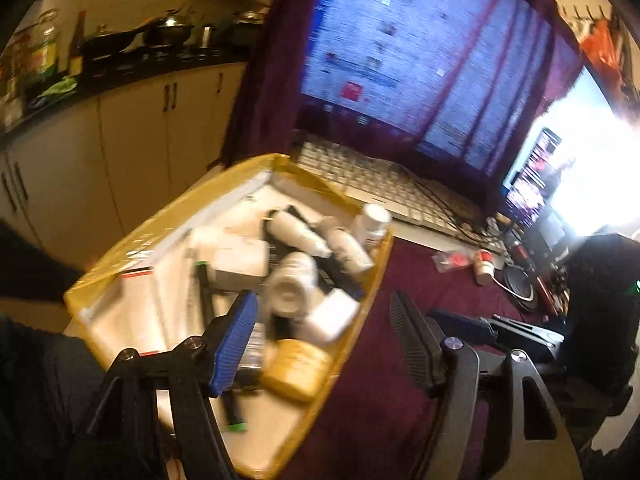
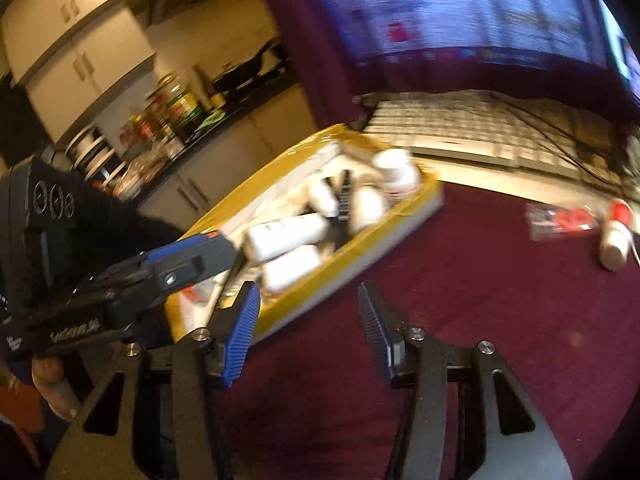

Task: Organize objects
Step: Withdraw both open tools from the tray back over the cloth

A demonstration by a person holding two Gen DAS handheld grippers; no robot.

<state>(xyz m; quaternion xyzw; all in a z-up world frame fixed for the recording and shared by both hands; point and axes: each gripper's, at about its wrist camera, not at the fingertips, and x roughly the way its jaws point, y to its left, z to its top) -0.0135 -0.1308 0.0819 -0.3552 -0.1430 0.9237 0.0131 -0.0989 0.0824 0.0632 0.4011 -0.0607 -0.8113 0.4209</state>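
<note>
Both grippers, left (image 1: 324,320) and right (image 2: 308,312), gape empty; yellow box (image 1: 372,280), blurred, seemingly runs lengthwise toward keyboard (image 1: 384,184).

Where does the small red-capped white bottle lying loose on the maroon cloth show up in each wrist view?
Left wrist view: the red-capped bottle lies at right of centre, beside a clear packet, beyond the yellow box.
Right wrist view: the same bottle lies near the right edge, on its side, well right of the yellow box.
Shared landmark: the white keyboard behind the box in both.
</note>
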